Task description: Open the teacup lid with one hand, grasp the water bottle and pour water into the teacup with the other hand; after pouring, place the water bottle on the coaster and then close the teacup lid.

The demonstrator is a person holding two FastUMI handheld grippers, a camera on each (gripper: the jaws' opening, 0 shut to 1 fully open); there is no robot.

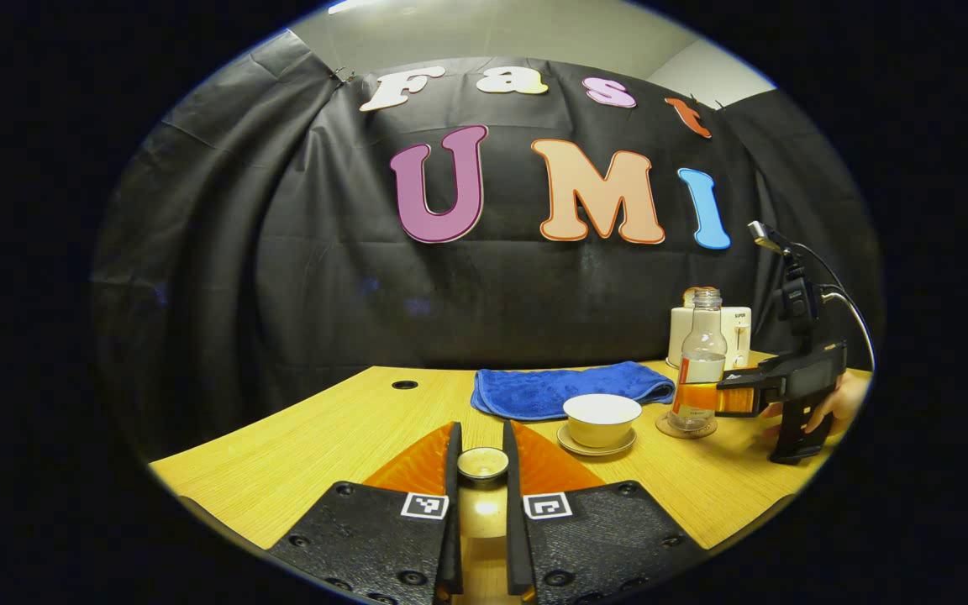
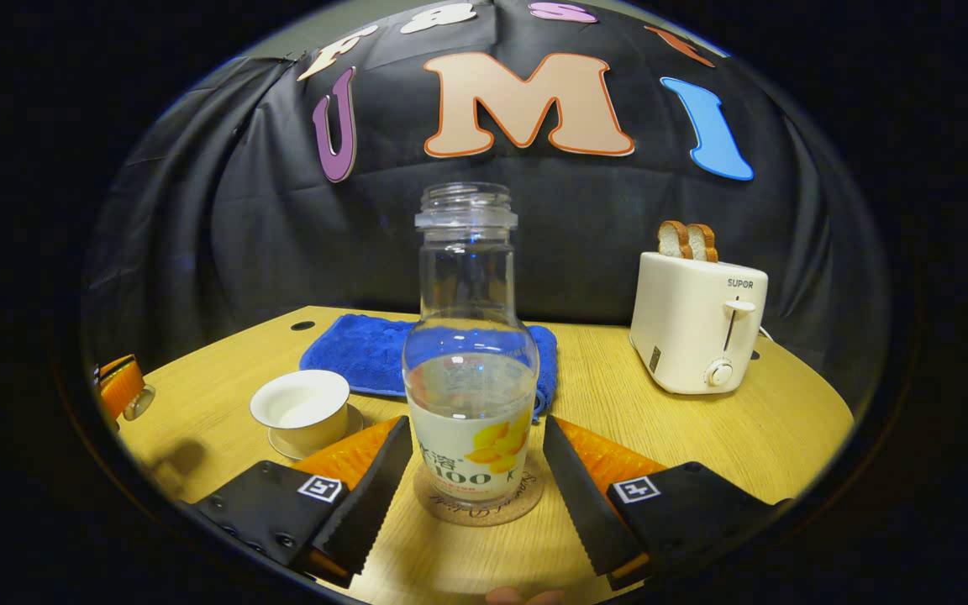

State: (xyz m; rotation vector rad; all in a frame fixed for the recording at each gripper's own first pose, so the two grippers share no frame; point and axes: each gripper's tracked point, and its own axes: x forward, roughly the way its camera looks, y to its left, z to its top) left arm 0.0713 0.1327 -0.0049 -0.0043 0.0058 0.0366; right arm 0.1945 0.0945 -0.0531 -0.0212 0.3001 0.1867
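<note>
The uncapped water bottle (image 2: pixel 469 370), partly filled, stands upright on the round cork coaster (image 2: pixel 477 504). My right gripper (image 2: pixel 477 424) is open, one finger on each side of the bottle's lower body, with small gaps. The white teacup (image 2: pixel 301 410) sits lidless on its saucer, left of the bottle. In the left gripper view my left gripper (image 1: pixel 481 433) is shut on the small teacup lid (image 1: pixel 482 464), held above the table in front of the teacup (image 1: pixel 602 418). Further right stand the bottle (image 1: pixel 700 370) and the right gripper (image 1: pixel 728 399) in a hand.
A folded blue cloth (image 1: pixel 568 388) lies behind the teacup. A white toaster (image 2: pixel 697 323) with two bread slices stands at the back right. The wooden table (image 1: pixel 324 445) has a small round hole (image 1: pixel 404 384) near its far left edge.
</note>
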